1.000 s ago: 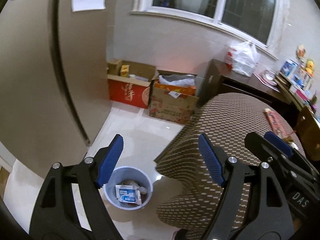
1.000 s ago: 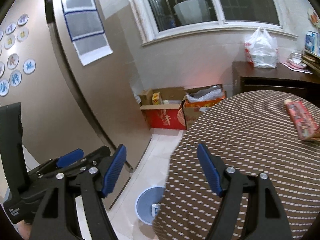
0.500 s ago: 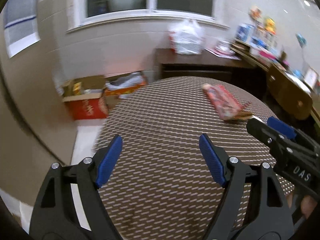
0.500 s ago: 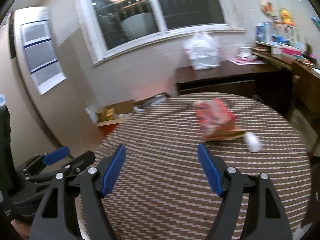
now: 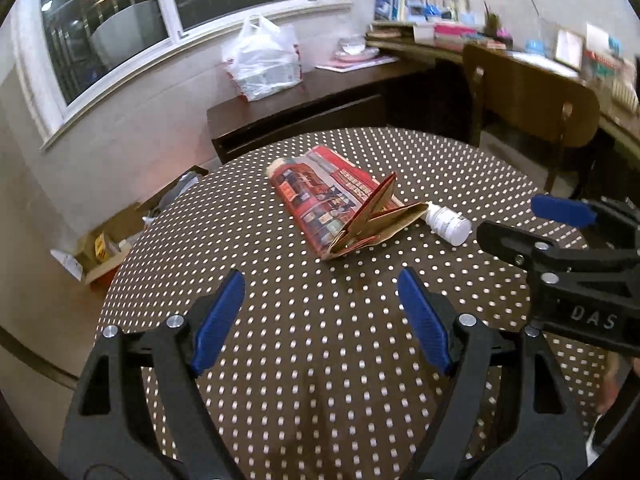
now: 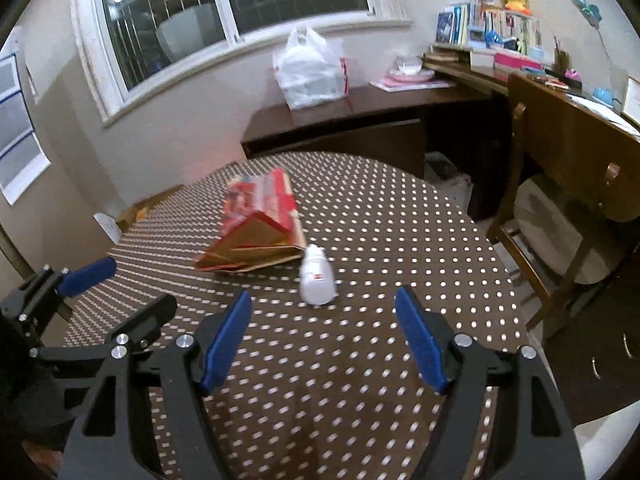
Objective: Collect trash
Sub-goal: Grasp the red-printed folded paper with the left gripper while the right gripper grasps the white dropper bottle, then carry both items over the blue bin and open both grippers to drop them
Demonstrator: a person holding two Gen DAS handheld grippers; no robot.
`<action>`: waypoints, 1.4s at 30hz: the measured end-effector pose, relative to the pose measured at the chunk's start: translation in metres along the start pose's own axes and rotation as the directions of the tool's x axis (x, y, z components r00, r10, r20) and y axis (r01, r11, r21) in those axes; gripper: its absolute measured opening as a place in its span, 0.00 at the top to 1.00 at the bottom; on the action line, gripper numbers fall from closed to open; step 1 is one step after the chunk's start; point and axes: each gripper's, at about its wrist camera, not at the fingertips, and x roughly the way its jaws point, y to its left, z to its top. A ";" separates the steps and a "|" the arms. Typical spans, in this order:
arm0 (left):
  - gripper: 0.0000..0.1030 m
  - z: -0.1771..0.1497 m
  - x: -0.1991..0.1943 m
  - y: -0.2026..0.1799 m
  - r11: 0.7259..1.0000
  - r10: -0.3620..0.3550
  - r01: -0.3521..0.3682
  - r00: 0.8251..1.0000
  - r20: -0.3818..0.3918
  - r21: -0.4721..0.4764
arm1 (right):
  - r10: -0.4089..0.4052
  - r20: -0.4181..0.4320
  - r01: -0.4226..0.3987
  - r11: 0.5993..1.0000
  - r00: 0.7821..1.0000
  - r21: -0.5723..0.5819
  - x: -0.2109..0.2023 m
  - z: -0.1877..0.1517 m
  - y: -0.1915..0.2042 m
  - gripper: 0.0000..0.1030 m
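Both grippers, left (image 5: 320, 316) and right (image 6: 323, 336), hover empty with jaws apart over the dotted tablecloth (image 5: 320, 380). Beyond lie a small white bottle (image 6: 317, 280) on its side, touching a flattened red carton (image 5: 332, 204) with torn brown flaps. Only the right view shows the wooden chair (image 6: 560, 216).

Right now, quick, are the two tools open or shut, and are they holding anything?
Left tool: open, holding nothing.
Right tool: open, holding nothing.
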 end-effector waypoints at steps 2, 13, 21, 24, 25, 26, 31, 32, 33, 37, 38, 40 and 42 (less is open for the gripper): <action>0.24 0.003 0.014 -0.003 1.000 0.015 -0.015 1.000 -0.019 0.023 | -0.006 -0.026 0.005 1.000 1.000 -0.020 0.012 0.002 -0.001 0.29; 0.28 0.020 0.061 -0.021 0.990 -0.004 0.010 0.999 -0.045 0.139 | 0.019 -0.129 -0.031 0.995 0.991 -0.092 0.060 0.020 -0.001 0.53; 0.87 0.027 0.072 -0.016 0.992 -0.065 0.072 0.995 -0.073 0.107 | 0.050 -0.133 -0.063 0.993 0.990 -0.100 0.063 0.021 0.002 0.77; 0.91 0.028 0.063 0.001 0.997 -0.072 0.073 0.995 -0.063 0.013 | 0.070 -0.127 -0.083 0.992 0.989 -0.100 0.059 0.021 0.009 0.77; 0.92 0.027 0.059 0.008 0.997 -0.082 0.081 0.995 -0.056 -0.012 | 0.079 -0.125 -0.091 0.991 0.989 -0.099 0.057 0.020 0.013 0.77; 0.92 0.025 0.056 0.013 0.996 -0.084 0.082 0.995 -0.049 -0.029 | 0.086 -0.122 -0.098 0.990 0.989 -0.099 0.054 0.021 0.016 0.77; 0.92 0.011 0.022 0.048 0.987 -0.093 0.093 0.996 0.003 -0.135 | 0.149 -0.099 -0.160 0.981 0.984 -0.109 0.032 0.021 0.043 0.77; 0.92 0.007 0.014 0.055 0.983 -0.093 0.094 0.996 0.016 -0.157 | 0.164 -0.094 -0.175 0.978 0.982 -0.115 0.026 0.021 0.051 0.77; 0.92 0.002 0.003 0.065 0.978 -0.094 0.098 0.995 0.031 -0.184 | 0.179 -0.090 -0.189 0.974 0.980 -0.122 0.020 0.020 0.059 0.77; 0.92 -0.017 -0.027 0.091 0.967 -0.069 0.080 0.996 0.056 -0.242 | 0.236 -0.083 -0.246 0.958 0.968 -0.151 0.003 0.017 0.094 0.77; 0.92 -0.024 -0.035 0.098 0.965 -0.057 0.070 0.997 0.061 -0.253 | 0.248 -0.084 -0.258 0.953 0.965 -0.160 -0.001 0.016 0.104 0.77; 0.92 -0.037 -0.050 0.113 0.959 -0.032 0.050 0.997 0.069 -0.278 | 0.276 -0.091 -0.288 0.941 0.957 -0.180 -0.007 0.013 0.125 0.77; 0.92 -0.052 -0.067 0.130 0.948 -0.004 0.028 0.997 0.076 -0.316 | 0.308 -0.096 -0.322 0.925 0.946 -0.201 -0.015 0.009 0.150 0.77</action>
